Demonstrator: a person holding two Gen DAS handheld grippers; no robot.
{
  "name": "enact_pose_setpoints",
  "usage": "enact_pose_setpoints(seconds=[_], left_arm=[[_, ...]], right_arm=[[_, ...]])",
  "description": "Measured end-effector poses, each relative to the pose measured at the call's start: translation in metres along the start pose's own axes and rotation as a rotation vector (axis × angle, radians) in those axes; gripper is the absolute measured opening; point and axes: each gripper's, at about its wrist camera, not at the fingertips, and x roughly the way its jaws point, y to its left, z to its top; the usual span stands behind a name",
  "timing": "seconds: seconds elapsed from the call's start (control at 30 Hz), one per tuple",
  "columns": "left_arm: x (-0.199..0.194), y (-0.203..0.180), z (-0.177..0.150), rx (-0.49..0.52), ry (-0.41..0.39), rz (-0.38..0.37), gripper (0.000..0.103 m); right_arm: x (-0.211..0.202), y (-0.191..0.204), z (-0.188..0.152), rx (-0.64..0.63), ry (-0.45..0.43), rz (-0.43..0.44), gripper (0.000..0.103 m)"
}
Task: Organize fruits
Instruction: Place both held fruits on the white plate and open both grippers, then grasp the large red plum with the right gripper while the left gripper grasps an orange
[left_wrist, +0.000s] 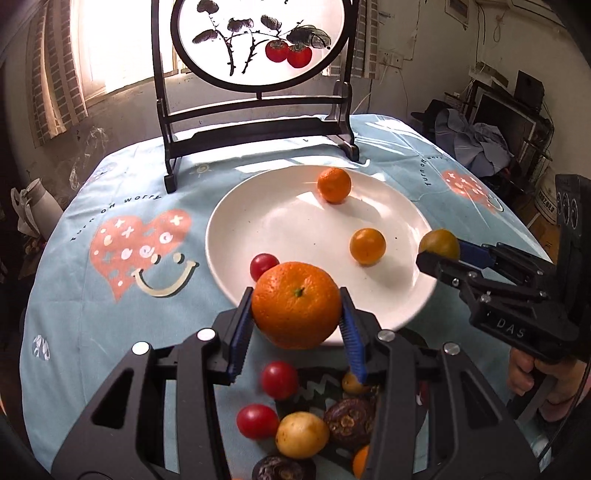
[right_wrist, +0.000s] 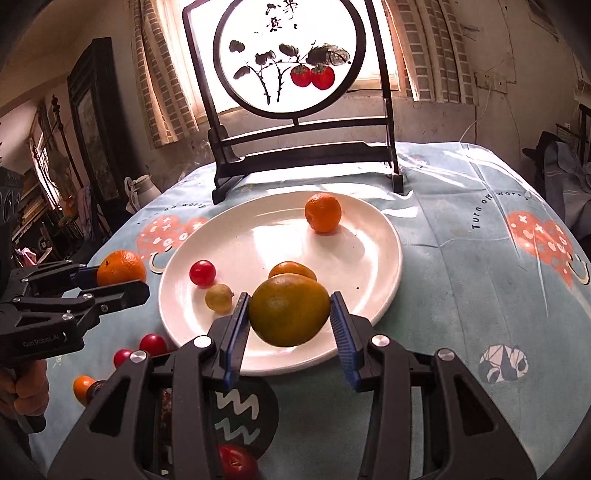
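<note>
My left gripper (left_wrist: 295, 295) is shut on a large orange (left_wrist: 295, 314), held above the near rim of the white plate (left_wrist: 295, 229). My right gripper (right_wrist: 289, 297) is shut on a greenish-yellow citrus (right_wrist: 290, 317) over the plate's (right_wrist: 258, 251) near edge. On the plate lie a small orange (right_wrist: 323, 213), a yellow-orange fruit (left_wrist: 367, 245), a red cherry tomato (right_wrist: 202, 273) and a small yellow-green fruit (right_wrist: 219, 297). Each view shows the other gripper from the side: the right gripper (left_wrist: 439, 254) and the left gripper (right_wrist: 118, 282).
Loose fruit lies on the blue cloth in front of the plate: cherry tomatoes (left_wrist: 279, 380), a yellow fruit (left_wrist: 302, 435) and dark wrinkled fruits (left_wrist: 349, 421) by a dark zigzag mat (right_wrist: 243, 406). A framed round painting (left_wrist: 258, 40) stands behind the plate.
</note>
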Motion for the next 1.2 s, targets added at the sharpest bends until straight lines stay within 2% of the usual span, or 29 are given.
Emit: enact_pose_setpoints(seconds=[0.27, 0.37, 0.43, 0.47, 0.5, 0.53, 0.6, 0.67, 0.8, 0.87, 0.93, 1.03, 1.13, 1.2], left_arm=[[0.065, -0.009, 0.038, 0.013, 0.078, 0.067, 0.045], [0.080, -0.008, 0.041, 0.003, 0.106, 0.074, 0.045], [0.085, -0.011, 0.041, 0.011, 0.117, 0.100, 0.046], [0.084, -0.012, 0.041, 0.011, 0.121, 0.112, 0.052], [0.080, -0.012, 0.041, 0.004, 0.112, 0.117, 0.072], [0.073, -0.012, 0.041, -0.002, 0.090, 0.119, 0.080], [0.054, -0.013, 0.040, 0.005, 0.055, 0.116, 0.082], [0.030, -0.012, 0.036, 0.015, 0.028, 0.122, 0.088], [-0.023, -0.001, 0.010, 0.007, -0.034, 0.083, 0.100], [-0.044, 0.008, -0.010, -0.003, -0.045, 0.082, 0.101], [-0.060, 0.015, -0.034, -0.007, -0.049, 0.098, 0.101], [-0.078, 0.027, -0.070, -0.027, -0.086, 0.128, 0.101], [-0.085, 0.038, -0.100, -0.065, -0.146, 0.126, 0.101], [-0.082, 0.044, -0.111, -0.092, -0.116, 0.187, 0.101]], right_arm=[[0.024, -0.008, 0.002, 0.001, 0.049, 0.017, 0.043], [0.025, -0.010, 0.002, -0.002, 0.044, 0.021, 0.044], [0.023, -0.009, 0.003, -0.003, 0.037, 0.028, 0.048], [0.022, -0.008, 0.004, -0.005, 0.033, 0.026, 0.049], [0.019, -0.008, 0.005, -0.006, 0.029, 0.030, 0.051], [0.016, -0.007, 0.005, -0.006, 0.021, 0.034, 0.051], [0.010, -0.005, 0.005, -0.011, 0.010, 0.031, 0.053], [0.004, -0.002, 0.005, -0.018, 0.008, 0.029, 0.056], [-0.014, 0.008, -0.003, -0.050, 0.004, 0.016, 0.058], [-0.026, 0.015, -0.010, -0.071, 0.002, 0.023, 0.060], [-0.039, 0.022, -0.020, -0.099, -0.005, 0.033, 0.068], [-0.052, 0.030, -0.039, -0.141, 0.010, 0.042, 0.068], [-0.054, 0.034, -0.058, -0.147, 0.054, 0.047, 0.068], [-0.051, 0.038, -0.067, -0.165, 0.099, 0.054, 0.068]])
